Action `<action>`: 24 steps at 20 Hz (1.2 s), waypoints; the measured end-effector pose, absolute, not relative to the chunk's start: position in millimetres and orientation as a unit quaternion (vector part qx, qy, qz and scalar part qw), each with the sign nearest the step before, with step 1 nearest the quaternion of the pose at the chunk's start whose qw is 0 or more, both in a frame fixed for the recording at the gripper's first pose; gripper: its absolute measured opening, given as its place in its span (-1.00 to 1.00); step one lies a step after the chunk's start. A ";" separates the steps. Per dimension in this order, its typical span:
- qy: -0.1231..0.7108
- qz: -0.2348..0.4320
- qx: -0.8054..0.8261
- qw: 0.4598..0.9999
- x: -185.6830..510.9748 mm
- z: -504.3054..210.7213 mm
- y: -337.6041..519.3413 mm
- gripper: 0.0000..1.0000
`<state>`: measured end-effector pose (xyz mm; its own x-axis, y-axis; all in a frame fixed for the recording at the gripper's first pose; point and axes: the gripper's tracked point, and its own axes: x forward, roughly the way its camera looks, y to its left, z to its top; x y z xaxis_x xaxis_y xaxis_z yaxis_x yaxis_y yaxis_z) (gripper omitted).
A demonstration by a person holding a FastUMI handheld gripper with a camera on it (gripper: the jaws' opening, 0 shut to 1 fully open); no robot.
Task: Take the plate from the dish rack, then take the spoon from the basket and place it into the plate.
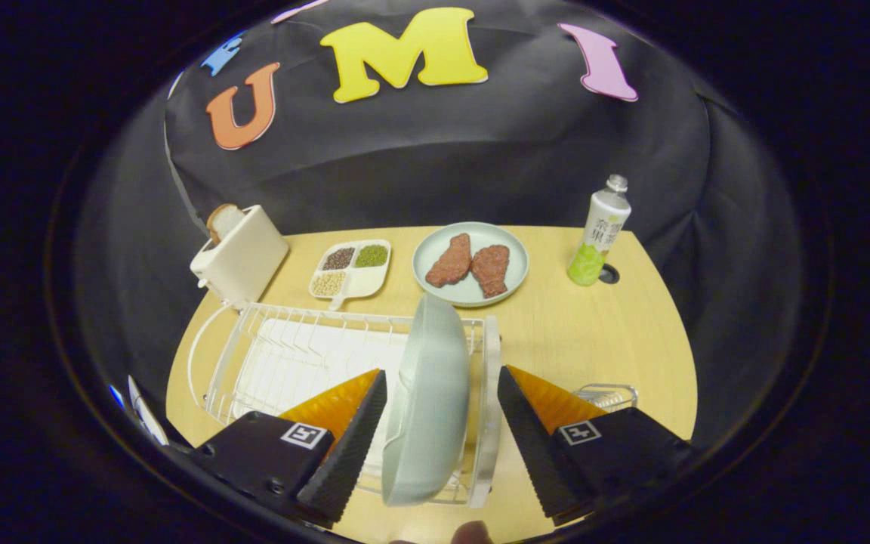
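Straddling the plate (427, 400) standing on edge at the dish rack's (492, 423) right end, gripper (442, 431) spread wide, fingers clearing both faces, gripping nothing; sitting right beyond, bare wooden table (593, 340).

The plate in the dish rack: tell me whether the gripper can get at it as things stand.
Probably yes. The plate stands on edge in the dish rack, between the open gripper fingers with a gap on each side. Nothing blocks the way, though the rack's end rail runs close beside it.
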<state>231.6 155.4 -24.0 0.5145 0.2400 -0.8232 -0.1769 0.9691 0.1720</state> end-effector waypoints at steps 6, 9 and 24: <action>0.509 0.071 0.046 0.857 225.6 -33.1 160.7 0.26; 0.507 0.049 0.037 0.860 225.3 -27.6 159.6 -0.18; 0.439 0.106 0.077 0.889 161.4 47.3 164.5 -0.32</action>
<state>161.4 164.5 47.3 0.5919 0.2568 -0.7640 -0.1208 0.9654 0.2309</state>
